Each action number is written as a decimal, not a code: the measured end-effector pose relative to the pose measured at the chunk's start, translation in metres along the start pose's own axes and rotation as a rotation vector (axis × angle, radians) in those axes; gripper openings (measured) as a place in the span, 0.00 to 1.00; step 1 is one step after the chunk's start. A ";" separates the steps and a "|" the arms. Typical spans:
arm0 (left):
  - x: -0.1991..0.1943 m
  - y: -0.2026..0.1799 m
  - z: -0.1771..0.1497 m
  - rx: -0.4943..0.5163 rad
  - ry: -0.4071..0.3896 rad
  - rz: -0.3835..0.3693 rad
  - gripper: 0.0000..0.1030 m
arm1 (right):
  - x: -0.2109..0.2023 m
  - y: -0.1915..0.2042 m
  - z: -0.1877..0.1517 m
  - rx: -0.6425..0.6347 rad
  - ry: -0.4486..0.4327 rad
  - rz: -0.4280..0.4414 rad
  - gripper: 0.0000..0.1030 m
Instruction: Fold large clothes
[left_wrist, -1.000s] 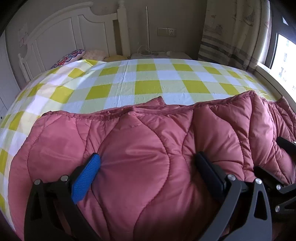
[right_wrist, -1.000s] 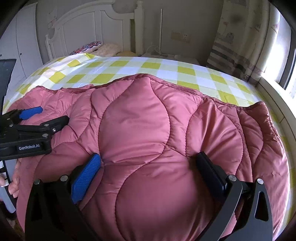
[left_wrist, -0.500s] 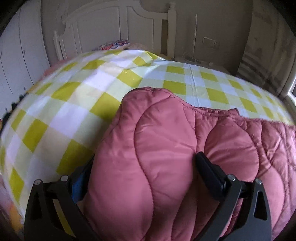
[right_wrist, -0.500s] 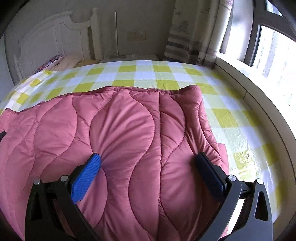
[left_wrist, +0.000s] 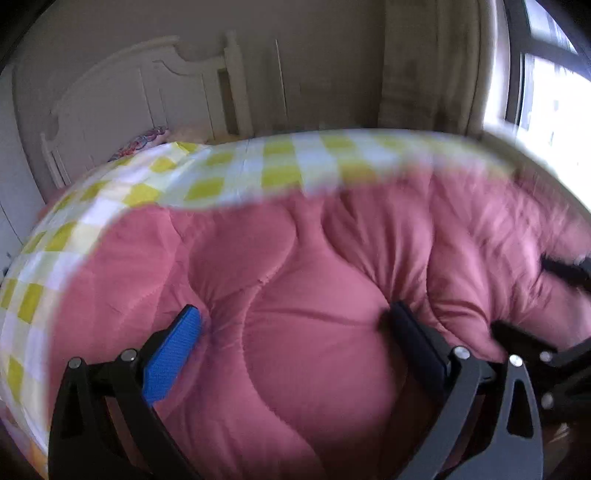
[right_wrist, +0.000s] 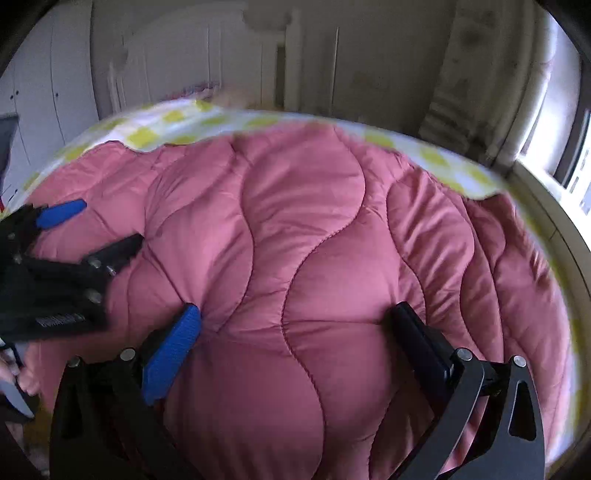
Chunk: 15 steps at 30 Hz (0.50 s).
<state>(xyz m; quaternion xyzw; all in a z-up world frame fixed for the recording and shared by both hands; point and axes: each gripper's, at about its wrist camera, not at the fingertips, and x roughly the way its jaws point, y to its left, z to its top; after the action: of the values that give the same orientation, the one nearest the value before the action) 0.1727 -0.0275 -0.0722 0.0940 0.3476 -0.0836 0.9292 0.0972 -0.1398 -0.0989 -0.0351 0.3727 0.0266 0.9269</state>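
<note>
The left gripper (left_wrist: 295, 325) has its jaws spread wide, a fat bulge of the pink quilted coat (left_wrist: 317, 354) swelling up between the blue pad (left_wrist: 171, 360) and the black finger (left_wrist: 419, 341). Both press into the padding and dimple it, but the span is as wide as the jaws seem to go, so I cannot tell whether they truly have hold of the cloth or are only pushed into it. The right gripper (right_wrist: 295, 328) is set the same way: blue pad (right_wrist: 171, 358) on one side, black finger (right_wrist: 421, 343) on the other, a puffy panel of the coat (right_wrist: 295, 240) humped between them, and again the grip itself is unclear.

The two tools are close together. In the right view the left gripper (right_wrist: 96, 236) lies over the coat's left part, one blue tip and one black tip apart on the cloth, with a bit of the person's hand (right_wrist: 14, 373) behind it at the frame's left edge. In the left view, dark parts of the right gripper (left_wrist: 561, 271) show at the far right, blurred.

The coat lies in a bunched heap along the near edge of the bed (left_wrist: 236, 173), whose yellow and white checked sheet runs bare beyond it to the white headboard (left_wrist: 147, 96). A patterned pillow (left_wrist: 142, 142) sits at the head end. A curtain (left_wrist: 428, 62) and a bright window (left_wrist: 550, 99) are at the right side of the bed. Much of the left view is smeared.
</note>
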 end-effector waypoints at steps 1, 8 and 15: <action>0.000 -0.001 -0.001 -0.002 -0.012 0.005 0.98 | 0.001 -0.002 0.001 0.008 0.009 0.008 0.96; 0.008 0.007 0.003 -0.033 0.017 -0.039 0.98 | -0.001 -0.005 0.002 0.012 0.018 0.012 0.96; -0.007 0.023 0.000 -0.098 0.011 -0.066 0.98 | -0.021 -0.027 0.002 0.080 0.006 0.008 0.95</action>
<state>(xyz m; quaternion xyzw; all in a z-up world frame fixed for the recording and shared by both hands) 0.1729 -0.0041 -0.0647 0.0372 0.3591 -0.0966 0.9275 0.0856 -0.1668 -0.0811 0.0035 0.3761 0.0154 0.9264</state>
